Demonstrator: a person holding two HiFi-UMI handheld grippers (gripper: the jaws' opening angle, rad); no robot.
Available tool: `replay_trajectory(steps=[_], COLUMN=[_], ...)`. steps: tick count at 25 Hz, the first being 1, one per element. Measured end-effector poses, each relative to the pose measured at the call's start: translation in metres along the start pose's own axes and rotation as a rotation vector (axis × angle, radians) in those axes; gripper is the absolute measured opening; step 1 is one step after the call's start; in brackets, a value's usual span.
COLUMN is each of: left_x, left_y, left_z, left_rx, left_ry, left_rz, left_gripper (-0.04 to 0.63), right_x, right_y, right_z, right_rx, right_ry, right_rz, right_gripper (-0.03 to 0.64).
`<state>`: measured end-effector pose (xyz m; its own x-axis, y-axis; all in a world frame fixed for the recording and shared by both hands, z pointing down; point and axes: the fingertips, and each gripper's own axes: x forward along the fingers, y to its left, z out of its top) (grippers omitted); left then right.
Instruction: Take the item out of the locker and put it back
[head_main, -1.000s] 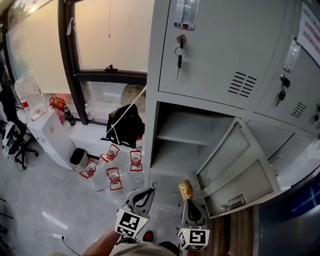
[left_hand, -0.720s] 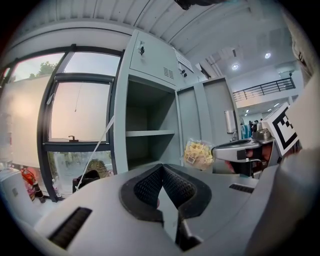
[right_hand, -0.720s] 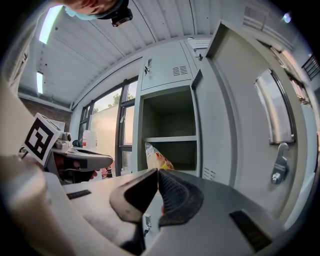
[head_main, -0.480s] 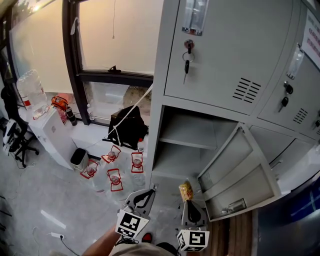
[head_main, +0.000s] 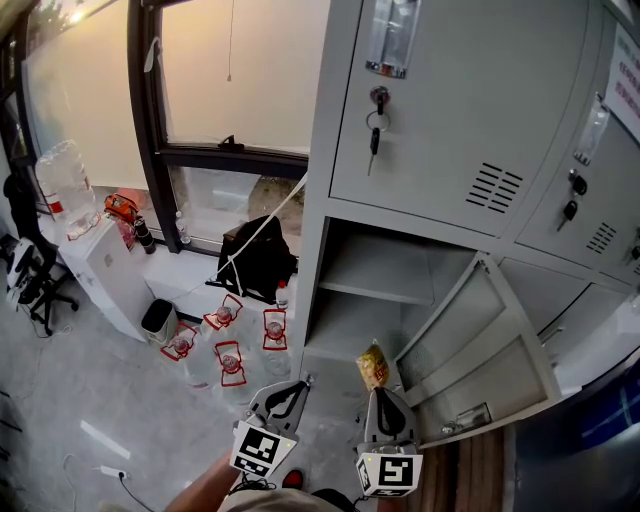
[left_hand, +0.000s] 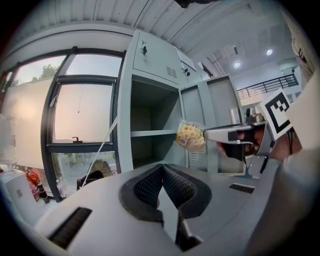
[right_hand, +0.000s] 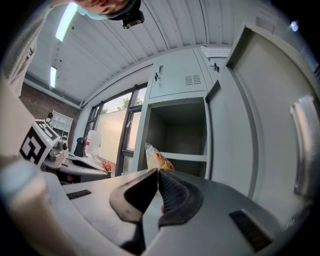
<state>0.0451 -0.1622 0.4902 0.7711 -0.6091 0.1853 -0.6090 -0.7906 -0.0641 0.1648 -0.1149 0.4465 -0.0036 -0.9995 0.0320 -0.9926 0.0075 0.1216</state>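
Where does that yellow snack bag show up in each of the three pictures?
Head view: snack bag low centre, at the tip of the right hand-held gripper.
Left gripper view: snack bag right of centre, before the open locker.
Right gripper view: snack bag centre, just above the closed jaws.
Shared landmark: locker shelf.

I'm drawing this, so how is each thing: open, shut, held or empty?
right gripper, shut on the snack bag.
snack bag, held outside the lower locker.
left gripper, shut, holding nothing.
lower locker, open, nothing seen on its shelves.
lower locker door, swung open.
upper locker door, shut, key in its lock.
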Motion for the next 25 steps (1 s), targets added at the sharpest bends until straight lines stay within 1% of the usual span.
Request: replay_trajectory(steps=[2, 6, 11, 18, 21, 25], left_x=[-0.001, -0.004, -0.008, -0.016, -0.020, -0.026], left_y=[0.002, 0.007, 0.014, 0.030, 0.038, 0.050], left_z=[0.000, -0.001, -0.002, -0.003, -0.006, -0.009], left_rx=[-0.002, -0.008, -0.013, -0.017, -0.025, -0.031], left_ry=[0.001, 0.003, 0.003, 0.008, 0.013, 0.018], left_rz=[0.007, 0.028, 0.057, 0.100, 0.122, 0.148], left_gripper=[0.020, 0.020, 0.020, 0.020, 0.020, 0.020], right_x=[0.010, 0.032, 0.068, 0.127, 0.145, 0.161], right_y=[-0.001, -0.004, -0.003, 0.013, 0.017, 0.011], right_z=[0.023, 0.063, 0.099, 0.121, 0.123, 0.120], right_rx=[-0.057, -0.134, -0.217, -0.301, -0.298, -0.286], right_ry=[-0.052, -0.129, -0.150, -0.160, -0.159, -0.145], right_rz=[0.008, 0.019, 0.049, 0.109, 0.115, 0.100], right_gripper=[0.021, 0.021, 0.021, 0.021, 0.021, 0.021])
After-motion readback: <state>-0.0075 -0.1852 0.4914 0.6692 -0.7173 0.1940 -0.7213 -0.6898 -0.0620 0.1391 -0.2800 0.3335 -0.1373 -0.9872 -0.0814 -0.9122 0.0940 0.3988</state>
